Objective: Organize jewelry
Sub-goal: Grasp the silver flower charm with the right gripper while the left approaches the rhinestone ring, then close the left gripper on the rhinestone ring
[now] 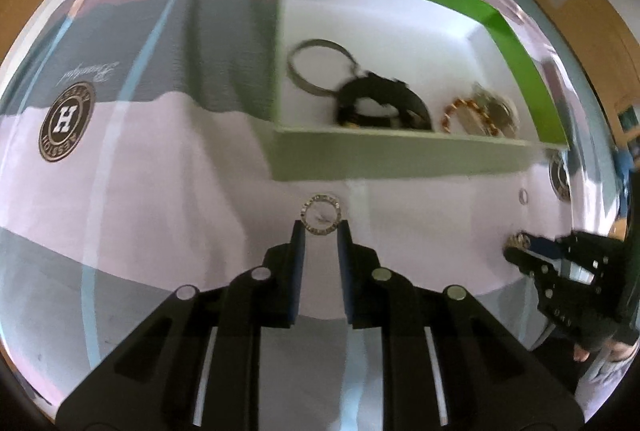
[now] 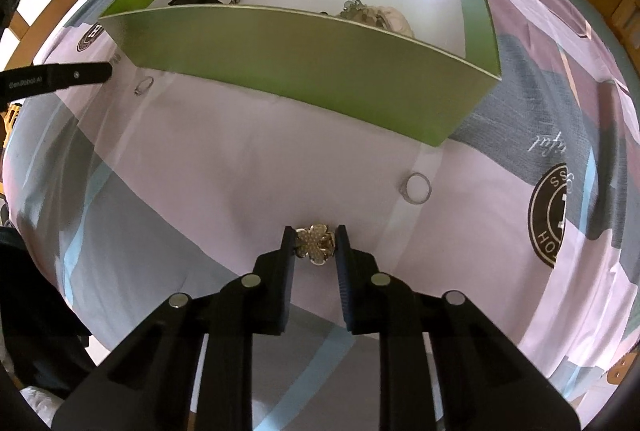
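Bedsheet (image 2: pixel 224 167) fills both views, edges cut off by fisheye; lots of flat open room in front of the box. Green box (image 2: pixel 304 71) sits on it, near wall hiding most contents in right view. Inside, left view blurred: grey bangle (image 1: pixel 316 71), black band (image 1: pixel 380 103), gold chain w/ a watch-like lump (image 1: pixel 480 109), hard to make out. 2 plain rings lie loose on sheet: 1 (image 2: pixel 417 188) near right gripper, 1 (image 2: pixel 144 85) by box corner. Left gripper (image 1: pixel 321 227) clenched on a studded ring (image 1: pixel 321 218), just short of box wall. Right gripper (image 2: pixel 315 239) grasping a flower ring (image 2: pixel 316 243) at sheet level.
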Demonstrator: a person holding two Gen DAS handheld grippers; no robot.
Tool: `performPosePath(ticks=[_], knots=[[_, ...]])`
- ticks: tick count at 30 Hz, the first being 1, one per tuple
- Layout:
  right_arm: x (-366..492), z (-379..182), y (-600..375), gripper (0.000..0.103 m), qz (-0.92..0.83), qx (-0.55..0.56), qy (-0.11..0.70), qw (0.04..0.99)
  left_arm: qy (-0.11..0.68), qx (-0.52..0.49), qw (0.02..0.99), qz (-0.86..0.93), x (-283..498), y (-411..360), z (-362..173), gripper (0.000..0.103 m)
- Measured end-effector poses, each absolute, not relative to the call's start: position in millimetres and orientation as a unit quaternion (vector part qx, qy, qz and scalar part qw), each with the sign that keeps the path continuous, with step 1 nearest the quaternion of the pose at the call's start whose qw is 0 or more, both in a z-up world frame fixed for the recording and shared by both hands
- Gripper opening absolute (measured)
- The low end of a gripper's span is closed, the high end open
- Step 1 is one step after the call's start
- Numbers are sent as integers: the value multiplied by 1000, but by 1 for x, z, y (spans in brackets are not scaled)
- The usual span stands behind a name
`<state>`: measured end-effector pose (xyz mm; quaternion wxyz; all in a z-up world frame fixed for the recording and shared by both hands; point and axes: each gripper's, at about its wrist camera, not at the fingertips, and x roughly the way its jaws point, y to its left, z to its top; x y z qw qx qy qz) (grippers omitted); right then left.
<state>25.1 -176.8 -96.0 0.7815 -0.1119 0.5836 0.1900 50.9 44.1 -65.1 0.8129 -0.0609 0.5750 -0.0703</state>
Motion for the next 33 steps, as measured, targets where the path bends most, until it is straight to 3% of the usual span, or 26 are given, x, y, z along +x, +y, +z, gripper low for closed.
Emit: performPosePath(ticks=[14, 33], knots=[[26, -84, -167, 20, 194, -102, 569, 792, 578, 24, 813, -73, 39, -5, -79, 16], [30, -75, -173, 20, 188, -85, 557, 805, 575, 41, 813, -78, 37, -16, -81, 16]])
